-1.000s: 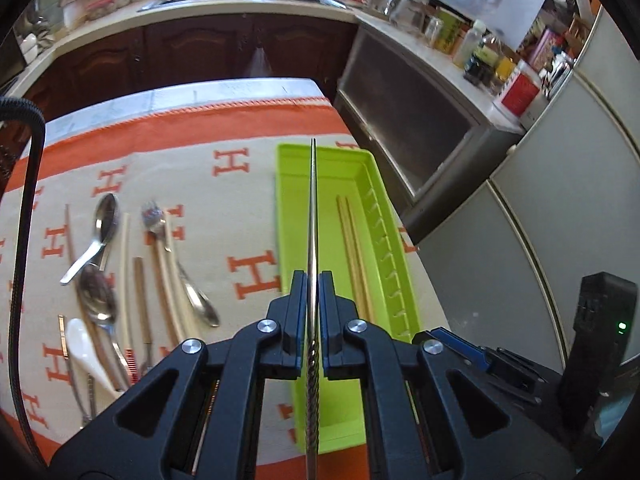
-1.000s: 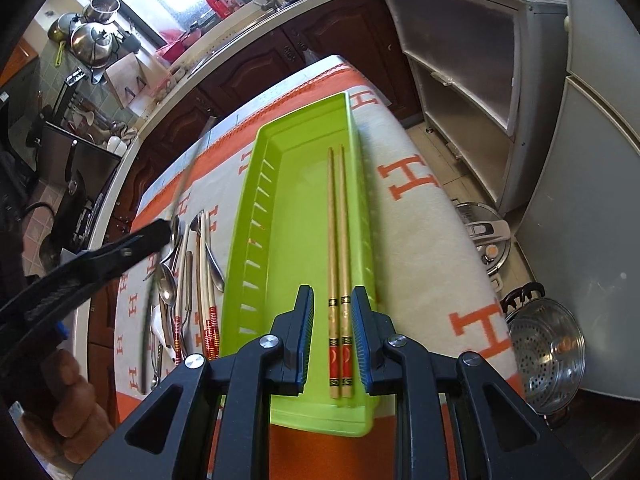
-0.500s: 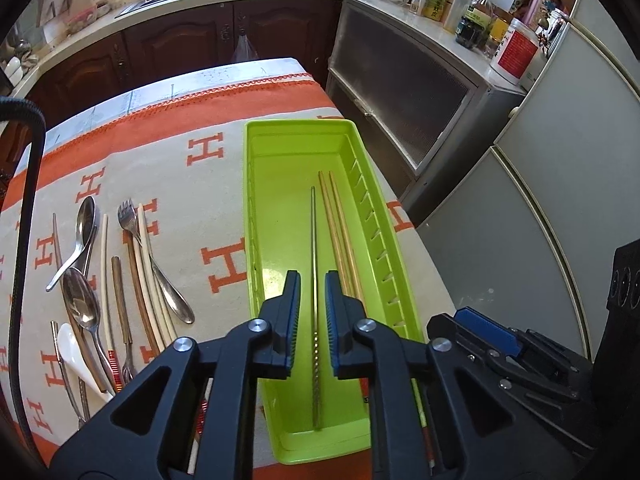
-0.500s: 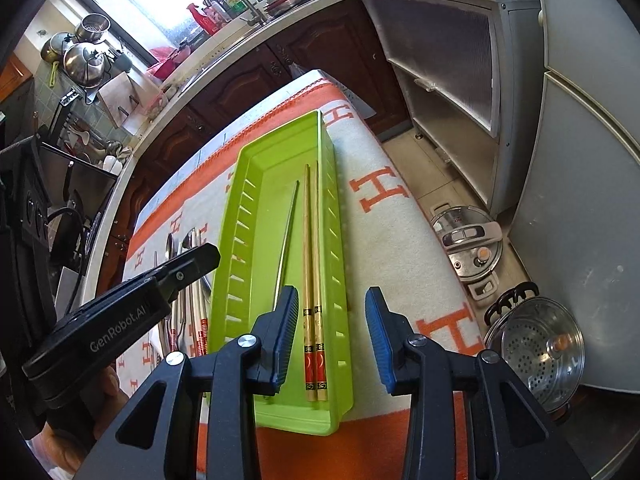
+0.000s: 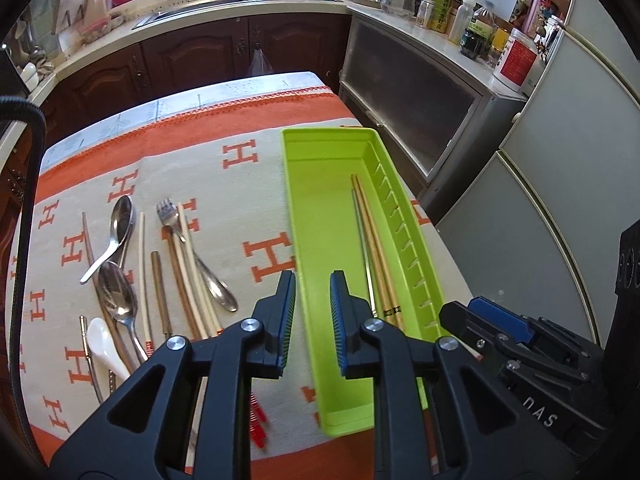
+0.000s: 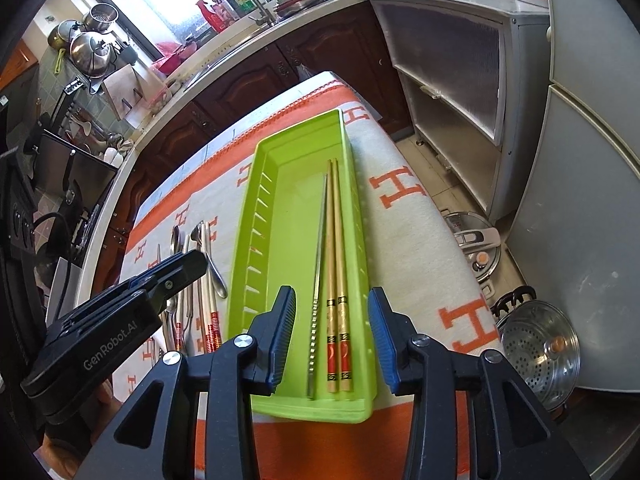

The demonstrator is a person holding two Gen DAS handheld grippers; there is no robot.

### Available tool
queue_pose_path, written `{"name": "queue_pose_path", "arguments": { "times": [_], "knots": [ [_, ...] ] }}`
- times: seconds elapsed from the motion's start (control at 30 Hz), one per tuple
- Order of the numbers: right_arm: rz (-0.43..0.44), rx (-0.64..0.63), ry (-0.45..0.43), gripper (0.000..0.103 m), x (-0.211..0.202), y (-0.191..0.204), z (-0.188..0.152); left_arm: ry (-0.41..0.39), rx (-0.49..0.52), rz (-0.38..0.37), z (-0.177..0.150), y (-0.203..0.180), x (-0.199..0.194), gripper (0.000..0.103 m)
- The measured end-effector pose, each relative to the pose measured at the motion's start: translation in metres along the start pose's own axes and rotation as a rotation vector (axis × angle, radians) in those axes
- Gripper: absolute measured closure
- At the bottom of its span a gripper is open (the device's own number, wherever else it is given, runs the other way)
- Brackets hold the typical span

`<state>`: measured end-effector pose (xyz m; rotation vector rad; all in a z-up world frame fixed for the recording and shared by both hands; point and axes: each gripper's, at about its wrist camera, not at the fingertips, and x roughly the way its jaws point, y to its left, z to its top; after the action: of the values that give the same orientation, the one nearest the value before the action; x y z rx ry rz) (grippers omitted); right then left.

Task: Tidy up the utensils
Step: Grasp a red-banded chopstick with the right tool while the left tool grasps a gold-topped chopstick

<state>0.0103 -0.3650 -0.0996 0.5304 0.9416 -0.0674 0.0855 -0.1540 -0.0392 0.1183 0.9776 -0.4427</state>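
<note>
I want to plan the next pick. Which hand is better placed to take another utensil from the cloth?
Left. The left gripper, fingers empty, hangs beside the loose utensils; the right gripper, jaws opening, is over the green tray.

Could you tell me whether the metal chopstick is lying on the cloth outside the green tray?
No, the metal chopstick lies inside the green tray, beside the wooden pair.

Metal chopstick (image 6: 318,276) — no longer in the left gripper (image 5: 312,316), now lies in the green tray (image 6: 280,168) beside the wooden pair (image 6: 336,264); right gripper (image 6: 332,336) — jaws opening, off that pair.
</note>
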Motion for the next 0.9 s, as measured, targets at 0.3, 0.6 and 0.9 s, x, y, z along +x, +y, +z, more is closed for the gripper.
{"name": "queue_pose_path", "arguments": {
  "times": [0.3,0.6,0.9],
  "knots": [
    [-0.002,-0.060,-0.078,0.065,-0.017,0.045,-0.037,-0.039,0.009,0.029,-0.024,0.051,-0.023,0.088],
    [-0.047,-0.175,-0.180,0.064,-0.045,0.102,-0.064,-0.126,0.000,0.049,-0.039,0.091,-0.057,0.088],
    [-0.016,-0.300,-0.182,0.064,-0.053,0.171,-0.081,-0.203,-0.089,0.109,-0.056,0.154,-0.096,0.088]
  ]
}}
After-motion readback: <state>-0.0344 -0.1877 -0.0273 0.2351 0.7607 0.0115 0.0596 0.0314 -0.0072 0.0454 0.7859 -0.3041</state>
